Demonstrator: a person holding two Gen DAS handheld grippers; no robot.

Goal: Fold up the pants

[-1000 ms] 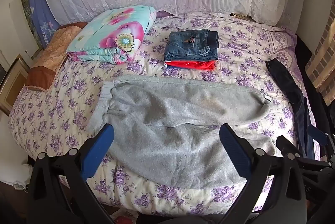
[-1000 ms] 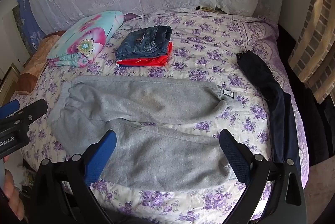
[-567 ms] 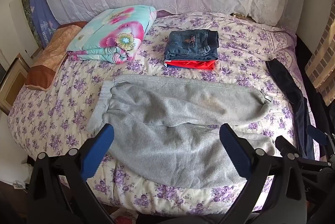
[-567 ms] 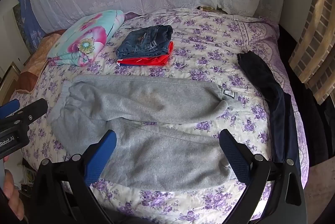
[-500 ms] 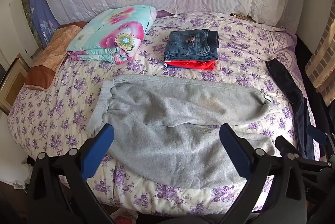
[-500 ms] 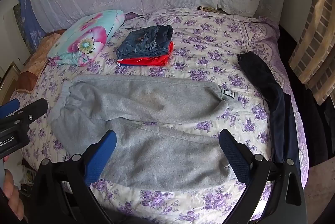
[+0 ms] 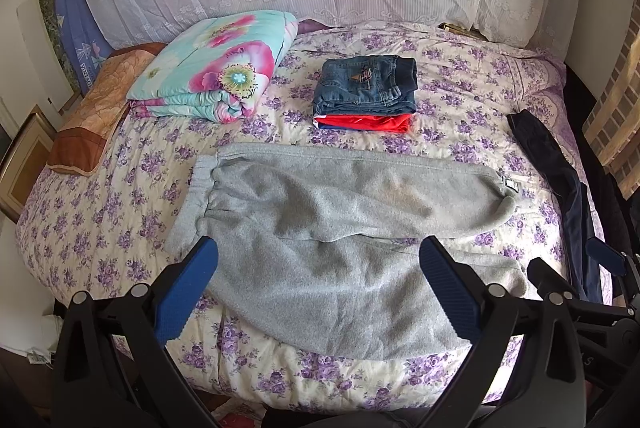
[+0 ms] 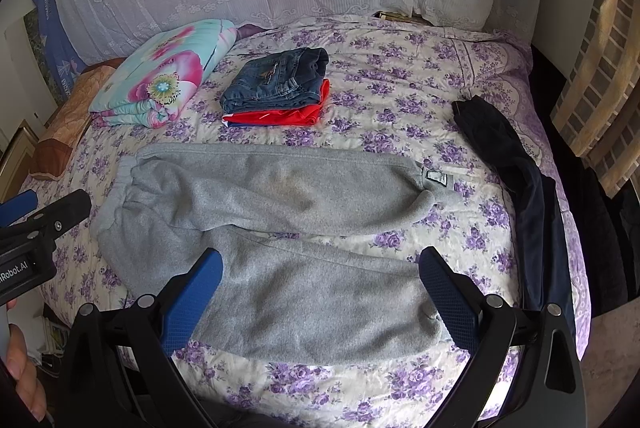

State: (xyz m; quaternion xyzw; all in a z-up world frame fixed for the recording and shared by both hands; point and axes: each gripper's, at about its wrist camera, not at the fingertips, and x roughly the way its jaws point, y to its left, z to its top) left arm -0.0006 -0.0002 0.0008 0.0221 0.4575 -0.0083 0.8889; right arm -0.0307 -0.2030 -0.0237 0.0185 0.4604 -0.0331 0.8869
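One bed (image 7: 100,228) with a purple-flowered cover fills both views. Gray pants (image 7: 340,228) lie spread flat across it, straight ahead of both hand-held grippers, waistband to the left and two legs running right. Beyond them to the left rests a folded flowered blanket (image 7: 212,68); dark trousers (image 8: 520,180) drape along the right edge. Folded jeans (image 7: 366,84) sit on a red garment (image 7: 368,123) farther ahead. Left hand-held gripper (image 7: 318,260) and right hand-held gripper (image 8: 320,268) hover above the near leg, fingers spread wide, pinching nothing.
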